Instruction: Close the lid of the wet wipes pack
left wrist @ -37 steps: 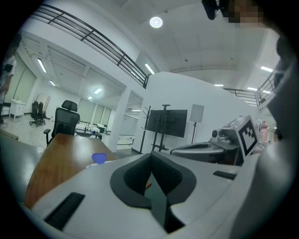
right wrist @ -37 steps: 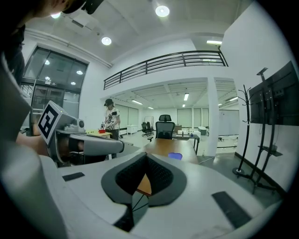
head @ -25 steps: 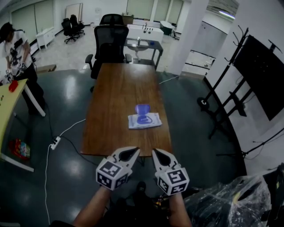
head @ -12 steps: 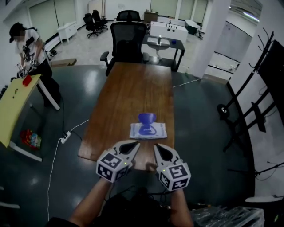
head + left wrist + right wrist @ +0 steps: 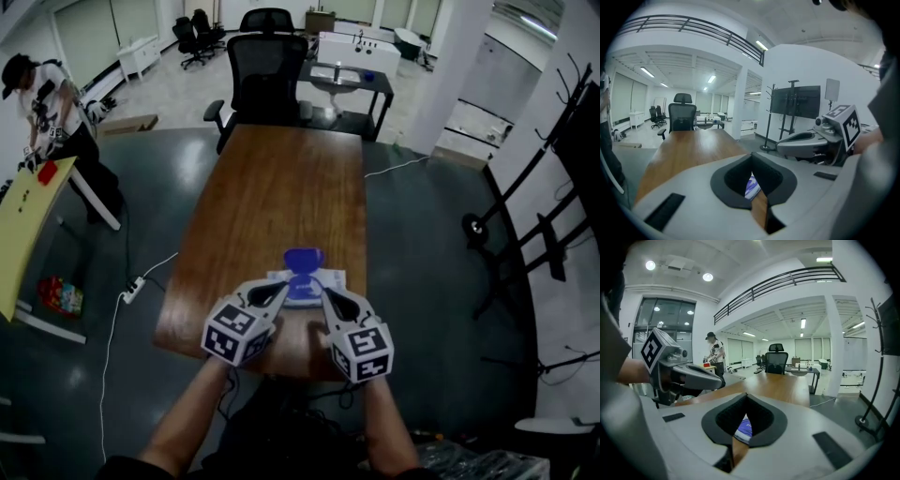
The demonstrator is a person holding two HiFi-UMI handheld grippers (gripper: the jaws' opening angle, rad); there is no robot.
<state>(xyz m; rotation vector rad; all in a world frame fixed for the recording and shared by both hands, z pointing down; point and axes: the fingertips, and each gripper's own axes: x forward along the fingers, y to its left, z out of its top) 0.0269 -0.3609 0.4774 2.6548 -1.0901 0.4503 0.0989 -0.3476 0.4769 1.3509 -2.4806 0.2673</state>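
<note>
Head view: the wet wipes pack (image 5: 330,278) lies at the near end of the table (image 5: 281,187), its blue lid (image 5: 303,260) standing open. The left claw (image 5: 279,290) and right claw (image 5: 327,296) flank it closely, both pressed together and empty. Left gripper view: the tips meet, with a sliver of pack beyond. Right gripper view: the same. This looks like the approach. Next, one claw should push the lid over and press it flat while the other steadies the pack.

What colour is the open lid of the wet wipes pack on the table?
Blue. The lid shows best in the head view.
</note>
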